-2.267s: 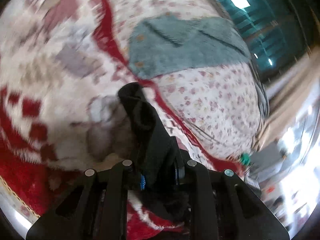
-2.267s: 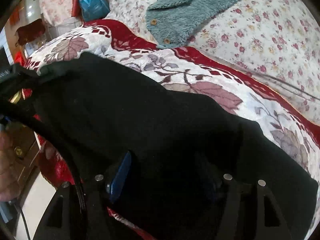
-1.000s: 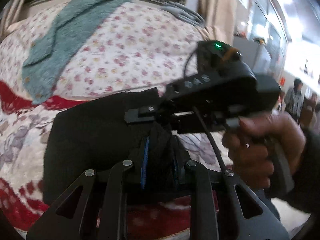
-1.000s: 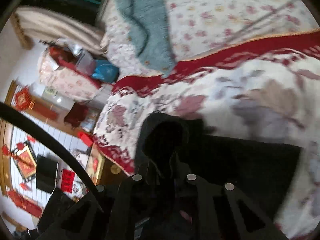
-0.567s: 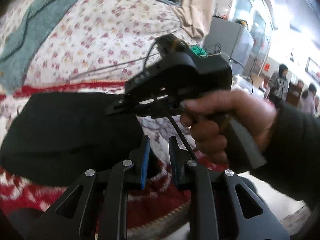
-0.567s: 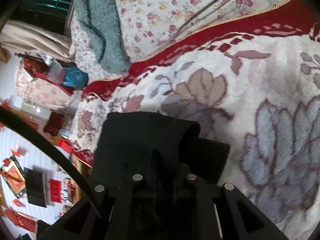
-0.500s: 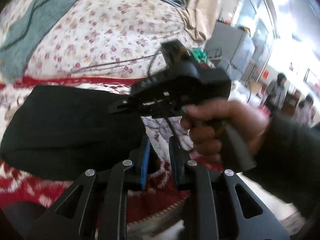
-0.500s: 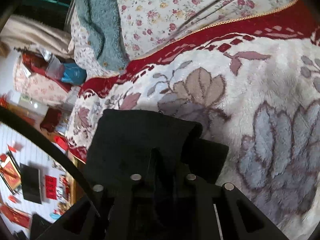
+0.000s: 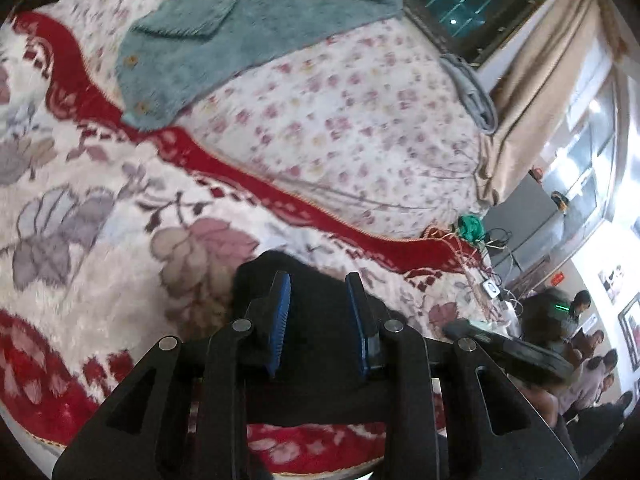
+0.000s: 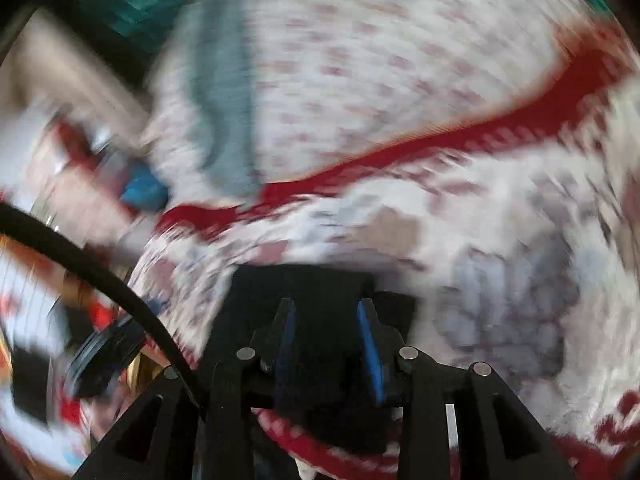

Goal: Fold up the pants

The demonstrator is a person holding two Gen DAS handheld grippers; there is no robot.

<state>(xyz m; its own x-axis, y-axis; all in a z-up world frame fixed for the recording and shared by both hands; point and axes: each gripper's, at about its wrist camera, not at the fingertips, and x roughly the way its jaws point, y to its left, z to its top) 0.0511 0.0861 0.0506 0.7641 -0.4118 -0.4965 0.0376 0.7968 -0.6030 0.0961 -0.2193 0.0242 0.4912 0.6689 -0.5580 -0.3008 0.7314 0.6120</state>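
Black pants (image 9: 316, 312) lie folded on the fluffy red and white blanket (image 9: 100, 240), at 6 o'clock in both views. The left gripper (image 9: 318, 312) has just opened a bit and holds nothing. The right gripper (image 10: 326, 330) has just opened a bit too, empty above the pants. A teal sweater (image 9: 240, 28) lies at 11 o'clock.

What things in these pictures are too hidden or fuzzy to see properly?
- Black pants: in the left wrist view the left gripper covers their near part, so how neatly they are folded stays unknown.
- Right wrist view: motion blur smears the blanket pattern and the blue thing at left.
- Right gripper: its frame hides the pants' near edge.
- People at the left view's right edge: too small and blurred.
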